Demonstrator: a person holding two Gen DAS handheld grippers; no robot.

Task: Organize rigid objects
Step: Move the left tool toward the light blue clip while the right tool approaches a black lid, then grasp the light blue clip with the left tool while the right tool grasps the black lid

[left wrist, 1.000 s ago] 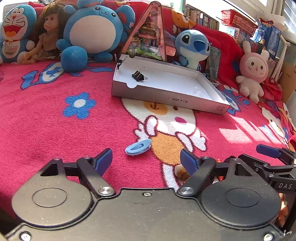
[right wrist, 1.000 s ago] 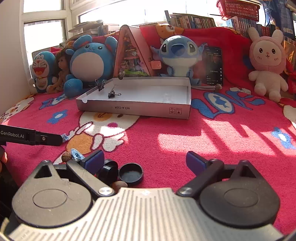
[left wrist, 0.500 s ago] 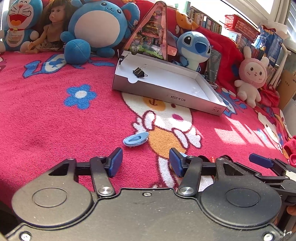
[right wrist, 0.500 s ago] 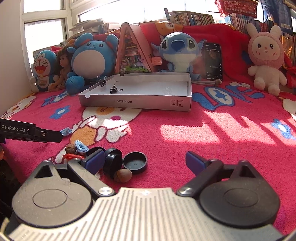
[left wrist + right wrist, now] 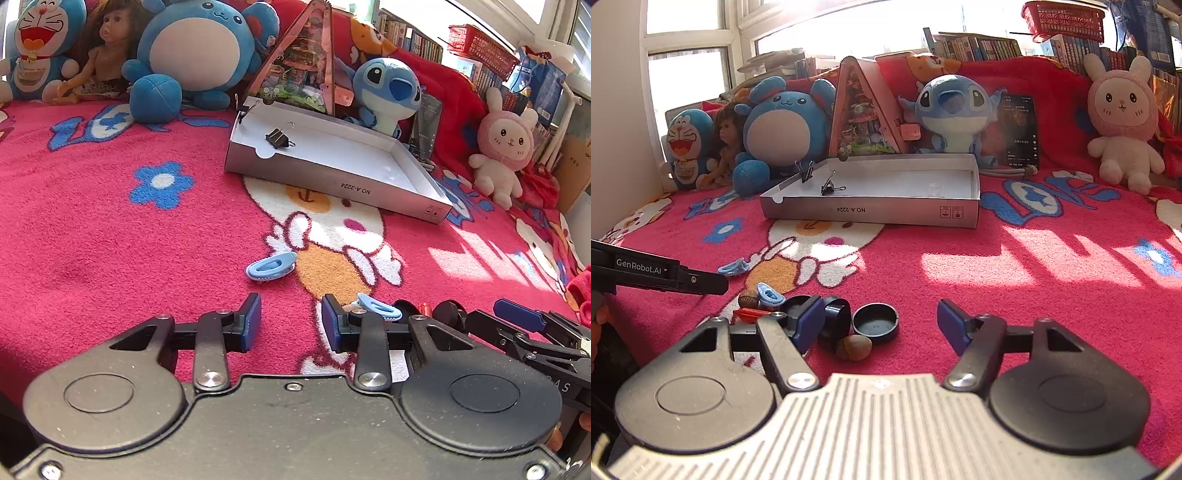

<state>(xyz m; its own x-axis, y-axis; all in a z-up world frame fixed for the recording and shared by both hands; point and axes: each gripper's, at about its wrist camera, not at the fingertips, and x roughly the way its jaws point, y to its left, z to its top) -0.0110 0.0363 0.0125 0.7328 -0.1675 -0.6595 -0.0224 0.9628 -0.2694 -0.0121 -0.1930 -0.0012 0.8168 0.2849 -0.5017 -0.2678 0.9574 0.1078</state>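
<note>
Blue clip (image 5: 270, 266) flat on blanket — binder clip (image 5: 277, 137) in box (image 5: 332, 186).

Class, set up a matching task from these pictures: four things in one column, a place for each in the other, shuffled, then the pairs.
Things:
1. binder clip
2. blue hair clip
3. black cap
4. pink rabbit

Places:
A. at the far right, against the red backrest
B. inside the white box
C. alone on the blanket, ahead of the left hand-held gripper
D. just ahead of the right hand-held gripper

Pairs: 1-B, 2-C, 3-D, 4-A
</note>
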